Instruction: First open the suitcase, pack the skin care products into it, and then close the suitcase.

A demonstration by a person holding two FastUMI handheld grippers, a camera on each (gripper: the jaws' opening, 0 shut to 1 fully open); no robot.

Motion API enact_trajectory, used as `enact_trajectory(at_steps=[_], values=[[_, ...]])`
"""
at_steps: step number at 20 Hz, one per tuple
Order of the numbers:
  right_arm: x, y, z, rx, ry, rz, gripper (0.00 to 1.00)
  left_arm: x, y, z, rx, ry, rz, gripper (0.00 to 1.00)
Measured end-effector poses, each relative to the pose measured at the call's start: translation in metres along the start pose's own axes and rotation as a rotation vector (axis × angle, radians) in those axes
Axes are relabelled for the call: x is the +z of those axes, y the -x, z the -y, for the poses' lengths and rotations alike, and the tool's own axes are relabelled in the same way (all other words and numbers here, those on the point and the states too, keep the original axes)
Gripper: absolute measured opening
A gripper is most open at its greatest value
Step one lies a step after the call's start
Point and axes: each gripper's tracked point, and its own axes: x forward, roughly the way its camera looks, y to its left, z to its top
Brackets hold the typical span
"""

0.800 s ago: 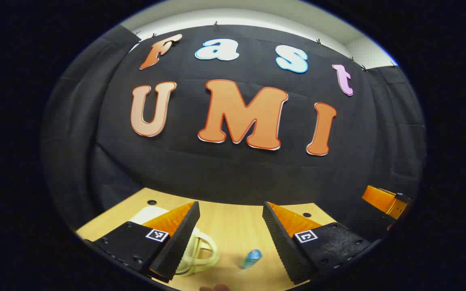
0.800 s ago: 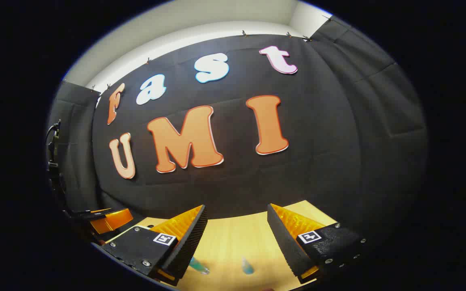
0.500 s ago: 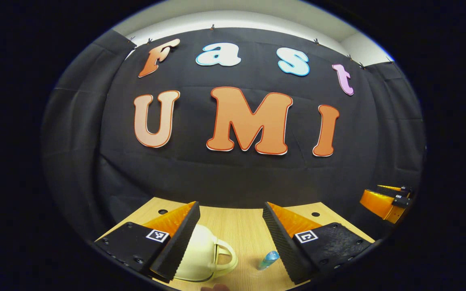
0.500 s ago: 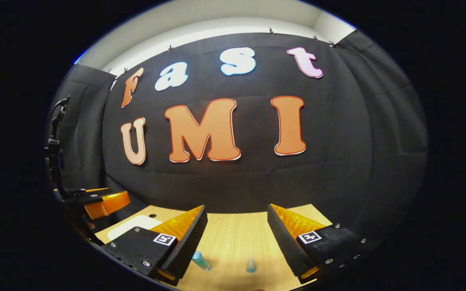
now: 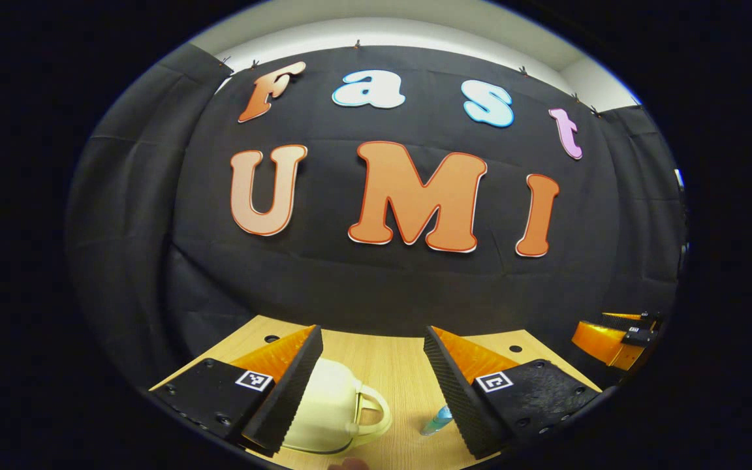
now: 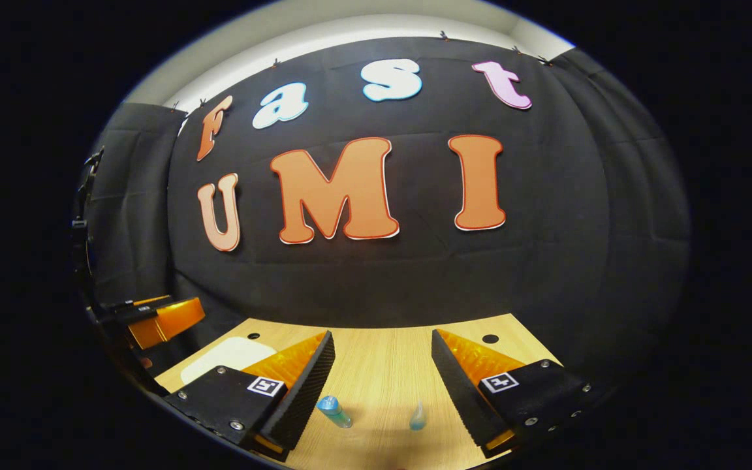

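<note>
Left gripper: held above the wooden table, jaws wide apart, nothing gripped; a cream suitcase with its handle is seen at 7 o'clock between the fingers, a small blue bottle at 5 o'clock. Right gripper: likewise spread wide and empty, with a blue bottle at 7 o'clock and a smaller clear-blue tube at 5 o'clock, both on the table. Step judged: approach, the suitcase apparently closed and not yet touched. Next required: descent to the case and its lid lifted.
</note>
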Motion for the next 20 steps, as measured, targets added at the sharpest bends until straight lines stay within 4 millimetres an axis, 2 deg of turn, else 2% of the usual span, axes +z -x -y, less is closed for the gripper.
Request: enact_trajectory(at_steps=[3, 6, 10, 16, 20], values=[[0.002, 0.000, 0.007, -0.031, 0.001, 0.010, 0.94, 0.008, -0.001, -0.001, -0.010, -0.003, 0.023, 0.97], [0.001, 0.002, 0.011, -0.051, 0.002, 0.021, 0.94, 0.007, -0.007, -0.004, -0.014, -0.030, 0.018, 0.97], [-0.008, 0.005, 0.021, -0.080, 0.032, 0.001, 0.94, -0.010, -0.013, -0.003, -0.016, -0.058, -0.011, 0.97], [-0.031, 0.008, 0.039, -0.116, 0.046, -0.062, 0.94, -0.062, -0.020, 0.002, -0.018, -0.243, -0.078, 0.97], [-0.056, 0.010, 0.046, -0.128, 0.031, -0.129, 0.94, -0.119, -0.020, -0.002, -0.023, -0.483, -0.162, 0.98]])
